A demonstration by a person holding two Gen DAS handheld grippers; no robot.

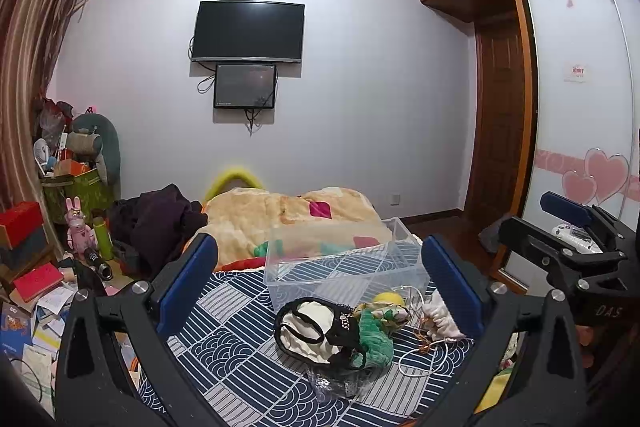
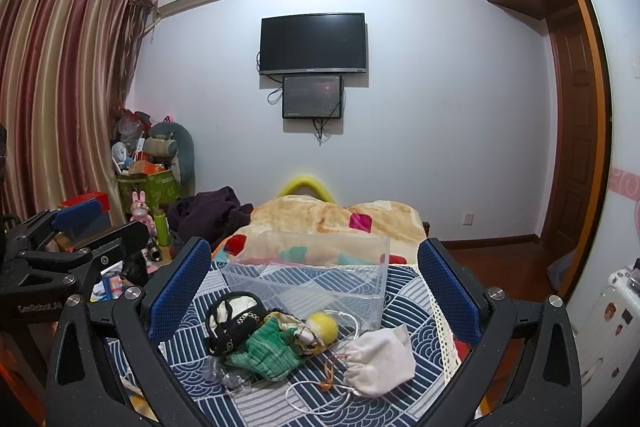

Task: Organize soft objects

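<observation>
Both grippers, left (image 1: 318, 281) and right (image 2: 314, 279), are held wide open and empty; the white pouch (image 2: 380, 357) (limp) is best pinched mid-body and lowered into the clear bin (image 2: 312, 267).

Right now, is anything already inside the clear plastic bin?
No: the clear bin shows only the patterned bedcover through its walls; the soft items, including the white pouch, lie before it.
</observation>
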